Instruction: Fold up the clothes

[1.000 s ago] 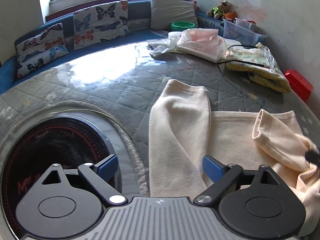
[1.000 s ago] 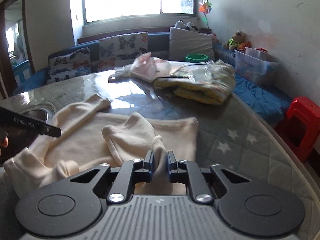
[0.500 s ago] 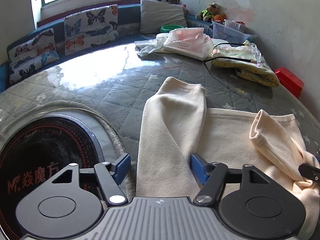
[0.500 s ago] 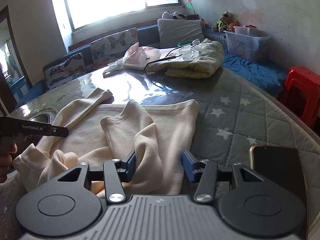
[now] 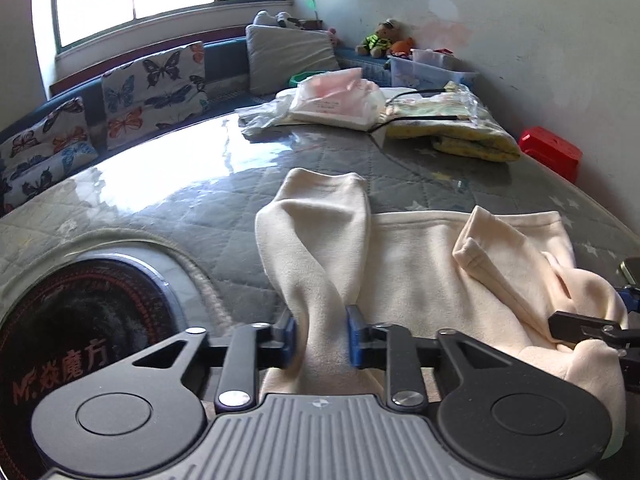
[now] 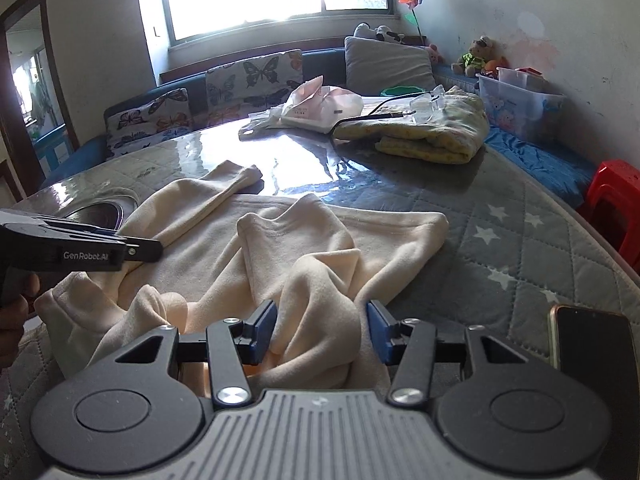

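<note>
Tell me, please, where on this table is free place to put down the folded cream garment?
Bare quilted cover lies right of the cream garment, before the yellow blanket, behind the phone. The glossy patch behind the sleeve is free. The far edge is crowded by the pink bag.

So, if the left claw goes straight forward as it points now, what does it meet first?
The cream garment: its sleeve already lies between the left claw pads, gathered, and runs on ahead. Beyond it is only bare quilted table, though depth is unclear.
</note>
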### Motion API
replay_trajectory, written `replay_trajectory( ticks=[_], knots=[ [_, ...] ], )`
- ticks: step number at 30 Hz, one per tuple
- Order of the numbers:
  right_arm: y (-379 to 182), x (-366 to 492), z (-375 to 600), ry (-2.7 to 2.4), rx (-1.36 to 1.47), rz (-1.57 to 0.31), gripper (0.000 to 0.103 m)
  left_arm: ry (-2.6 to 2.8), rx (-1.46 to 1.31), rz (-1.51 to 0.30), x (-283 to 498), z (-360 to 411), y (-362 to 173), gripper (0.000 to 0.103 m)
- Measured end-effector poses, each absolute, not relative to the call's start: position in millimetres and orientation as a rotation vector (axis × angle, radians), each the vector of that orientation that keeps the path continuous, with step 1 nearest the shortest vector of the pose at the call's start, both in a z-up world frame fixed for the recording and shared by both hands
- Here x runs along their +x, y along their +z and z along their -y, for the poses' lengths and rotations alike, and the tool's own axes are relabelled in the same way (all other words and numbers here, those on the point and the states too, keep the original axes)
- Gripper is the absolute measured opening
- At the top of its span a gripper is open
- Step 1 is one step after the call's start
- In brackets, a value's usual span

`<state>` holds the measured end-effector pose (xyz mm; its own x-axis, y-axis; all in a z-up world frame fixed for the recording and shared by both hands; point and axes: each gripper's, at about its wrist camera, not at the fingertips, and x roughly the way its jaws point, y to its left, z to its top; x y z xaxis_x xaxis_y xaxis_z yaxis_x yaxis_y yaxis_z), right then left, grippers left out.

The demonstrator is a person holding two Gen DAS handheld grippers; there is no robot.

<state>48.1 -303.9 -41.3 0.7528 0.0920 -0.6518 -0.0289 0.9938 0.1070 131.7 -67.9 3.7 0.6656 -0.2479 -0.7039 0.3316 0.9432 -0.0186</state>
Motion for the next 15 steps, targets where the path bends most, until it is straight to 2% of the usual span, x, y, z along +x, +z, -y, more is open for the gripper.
replay_trajectory(
  ticks=[7,15],
  knots=[
    [-43,76,270,0.143,0.047,-0.712,0.051,-0.225,0.104,-0.767,128,33,5,0.021],
    [-46,123,189,0.333,-0.018,-0.699,0.051,0.012,0.034,-0.785,129,-58,4,0.018]
  ],
)
